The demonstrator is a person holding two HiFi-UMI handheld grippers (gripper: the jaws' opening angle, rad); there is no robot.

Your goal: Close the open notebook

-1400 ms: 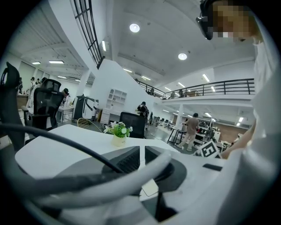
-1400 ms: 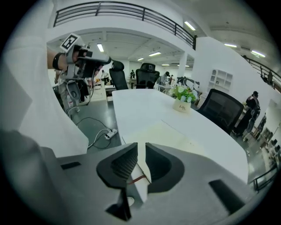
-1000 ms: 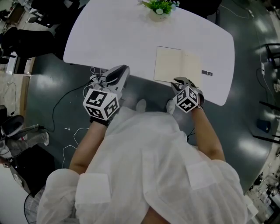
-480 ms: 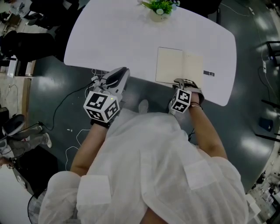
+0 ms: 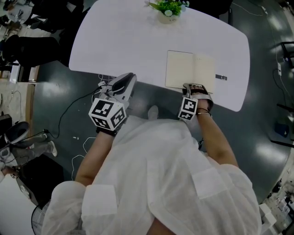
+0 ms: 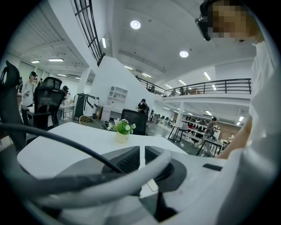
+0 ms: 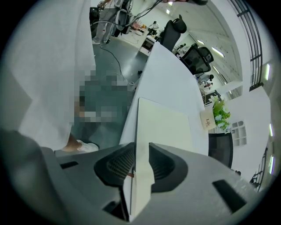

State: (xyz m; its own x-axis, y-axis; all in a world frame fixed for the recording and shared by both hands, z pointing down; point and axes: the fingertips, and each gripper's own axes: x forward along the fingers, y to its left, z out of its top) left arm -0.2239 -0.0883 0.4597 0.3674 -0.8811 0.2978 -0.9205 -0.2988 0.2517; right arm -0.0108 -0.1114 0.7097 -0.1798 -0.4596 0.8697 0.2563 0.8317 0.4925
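The open notebook [image 5: 190, 69] lies flat with cream pages on the white table [image 5: 128, 41], near the table's front right edge. My right gripper [image 5: 195, 87] points steeply down at the notebook's near edge. In the right gripper view its jaws [image 7: 141, 149] are opening, and the notebook's cream edge [image 7: 162, 125] stands between them, seen edge-on. My left gripper [image 5: 124, 85] hovers at the table's front edge, well left of the notebook. Its jaws [image 6: 142, 151] are shut with nothing between them.
A small potted plant [image 5: 167, 9] stands at the table's far edge. A little label card [image 5: 221, 77] lies just right of the notebook. Cables [image 5: 87, 94] trail on the dark floor to the left. Office chairs [image 6: 46, 103] stand beyond the table.
My right gripper has rolled and sunk onto the notebook's near edge, so its marker cube now shows a different face. The left gripper has stayed in place.
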